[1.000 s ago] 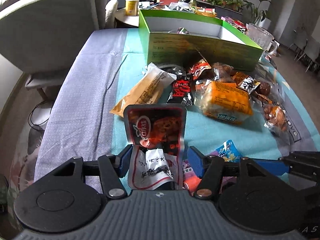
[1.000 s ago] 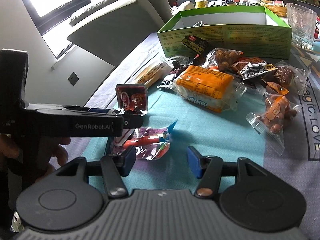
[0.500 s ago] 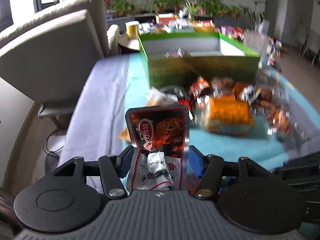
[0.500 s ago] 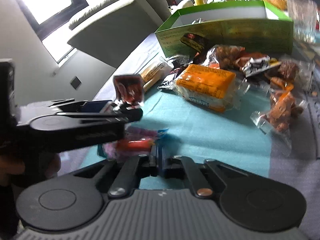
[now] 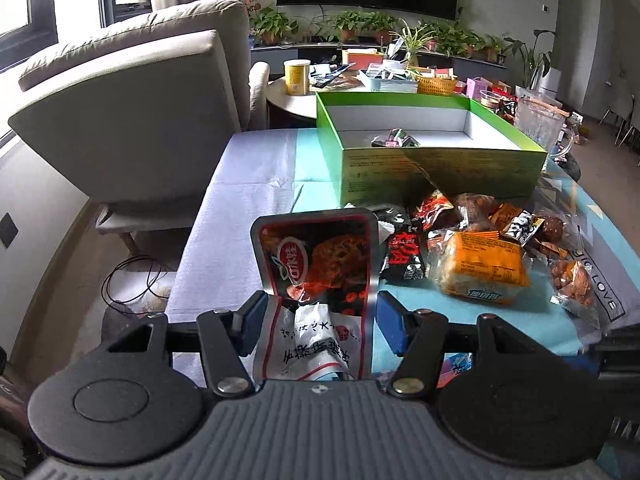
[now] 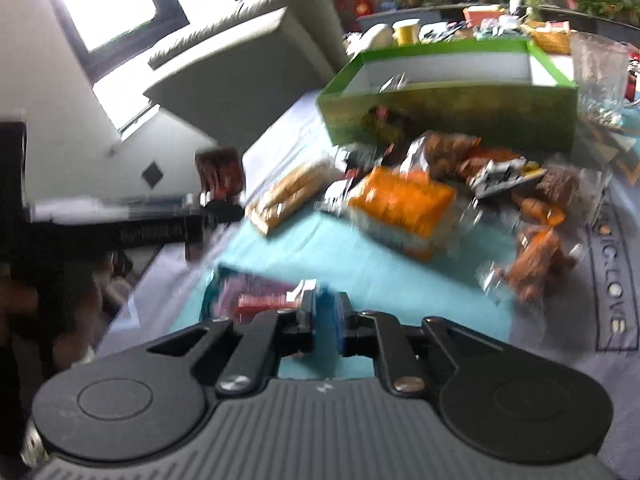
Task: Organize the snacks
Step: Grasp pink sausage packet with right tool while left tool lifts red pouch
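At the bottom centre of the left wrist view, the left gripper (image 5: pixel 316 320) held a red snack packet (image 5: pixel 316 280) between its two blue pads (image 5: pixel 252 322), which pressed on its sides. The packet stood upright and reached up to the middle of the frame. Only this sharp view showed a small dark packet (image 5: pixel 394 139) lying inside the green box (image 5: pixel 440 168) at the upper right, and an orange packet (image 5: pixel 482 268) in the snack pile right of centre, below the box.

The right wrist view was blurred. It alone showed the right gripper (image 6: pixel 325 320) at the lower centre, with its jaws closed on the blue edge of a colourful wrapper (image 6: pixel 256 300) that lay to its left on the tablecloth (image 6: pixel 400 280). At the left edge, the left gripper (image 6: pixel 218 204) carried the red packet (image 6: pixel 219 170) above the cloth.
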`<action>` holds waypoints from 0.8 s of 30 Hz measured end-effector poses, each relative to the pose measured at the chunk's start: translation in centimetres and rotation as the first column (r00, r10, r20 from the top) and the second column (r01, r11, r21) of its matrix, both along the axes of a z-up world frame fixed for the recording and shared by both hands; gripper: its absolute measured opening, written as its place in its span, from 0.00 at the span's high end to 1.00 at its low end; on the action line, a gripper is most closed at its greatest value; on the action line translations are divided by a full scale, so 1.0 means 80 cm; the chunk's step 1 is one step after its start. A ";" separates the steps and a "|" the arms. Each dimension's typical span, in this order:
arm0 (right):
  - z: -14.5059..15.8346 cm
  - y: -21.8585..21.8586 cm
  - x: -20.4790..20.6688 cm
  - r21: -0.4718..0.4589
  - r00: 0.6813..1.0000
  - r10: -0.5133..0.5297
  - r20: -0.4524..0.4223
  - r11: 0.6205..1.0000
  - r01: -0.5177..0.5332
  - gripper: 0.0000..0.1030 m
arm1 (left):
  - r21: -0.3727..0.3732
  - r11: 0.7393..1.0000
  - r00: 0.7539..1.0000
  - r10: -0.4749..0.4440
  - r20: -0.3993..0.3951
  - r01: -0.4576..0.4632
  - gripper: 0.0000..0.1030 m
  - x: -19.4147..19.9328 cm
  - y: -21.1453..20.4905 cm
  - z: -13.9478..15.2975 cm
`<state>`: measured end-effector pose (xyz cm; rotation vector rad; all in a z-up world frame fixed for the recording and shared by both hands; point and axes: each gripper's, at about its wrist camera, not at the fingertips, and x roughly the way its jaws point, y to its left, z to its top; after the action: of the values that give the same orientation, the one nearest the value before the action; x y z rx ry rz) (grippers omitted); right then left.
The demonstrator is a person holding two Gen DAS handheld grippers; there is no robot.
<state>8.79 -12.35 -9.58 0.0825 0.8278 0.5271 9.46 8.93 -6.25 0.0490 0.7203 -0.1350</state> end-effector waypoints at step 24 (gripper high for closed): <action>-0.021 0.058 0.076 -0.281 0.734 0.676 -0.066 0.693 -0.664 0.19 | -0.030 0.995 0.995 0.095 -0.005 -0.096 0.46 0.001 0.040 0.013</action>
<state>14.85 -7.68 -11.27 -0.5297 0.8752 1.0933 9.54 12.14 -5.23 -0.0143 0.7228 -0.0543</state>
